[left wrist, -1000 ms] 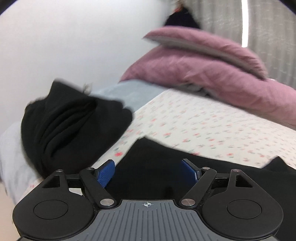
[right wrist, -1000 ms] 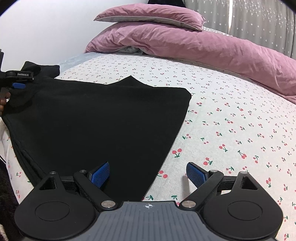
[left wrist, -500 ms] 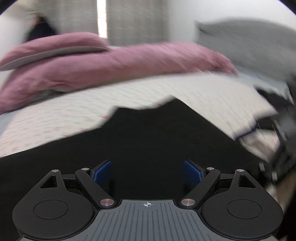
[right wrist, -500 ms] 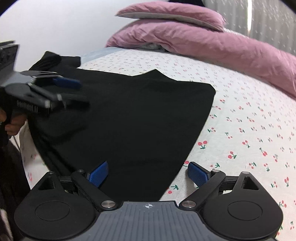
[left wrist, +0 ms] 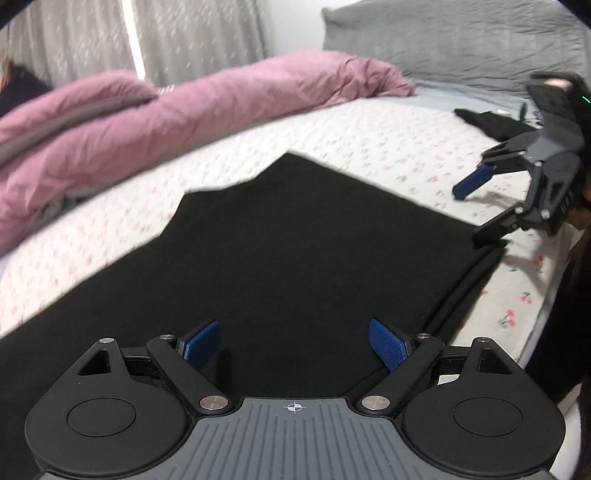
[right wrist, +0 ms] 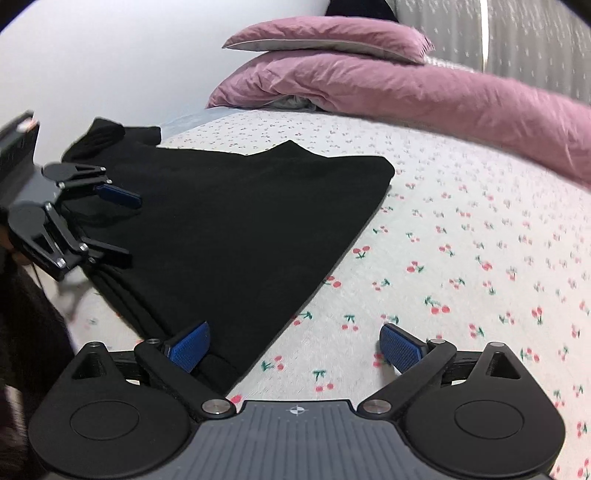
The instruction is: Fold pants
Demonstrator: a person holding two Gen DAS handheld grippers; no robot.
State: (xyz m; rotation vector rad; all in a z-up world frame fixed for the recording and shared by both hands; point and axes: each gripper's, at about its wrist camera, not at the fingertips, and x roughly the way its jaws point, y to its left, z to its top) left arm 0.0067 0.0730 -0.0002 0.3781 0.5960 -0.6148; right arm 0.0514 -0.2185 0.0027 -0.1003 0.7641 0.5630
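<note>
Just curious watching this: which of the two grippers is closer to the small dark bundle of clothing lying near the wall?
Left. The left gripper hovers over the pants' end beside the dark bundle; the right gripper sits at the opposite corner, farther off.

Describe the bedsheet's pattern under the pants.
White bedsheet with small red cherries on green stems; clearest in the right wrist view.

Bed sheet [right wrist: 461, 236]: white, cherry print, covers mattress. Pink duvet [right wrist: 424, 92] bunched along far side of bed; pink pillow [right wrist: 328, 35] on top of it. Grey pillow [left wrist: 461, 40] at one end of bed, beyond duvet's end. Small dark garment [left wrist: 491, 123] on sheet below grey pillow. Grey curtains [left wrist: 184, 37] behind duvet, bright vertical slit. Plain white wall [right wrist: 110, 55].
</note>
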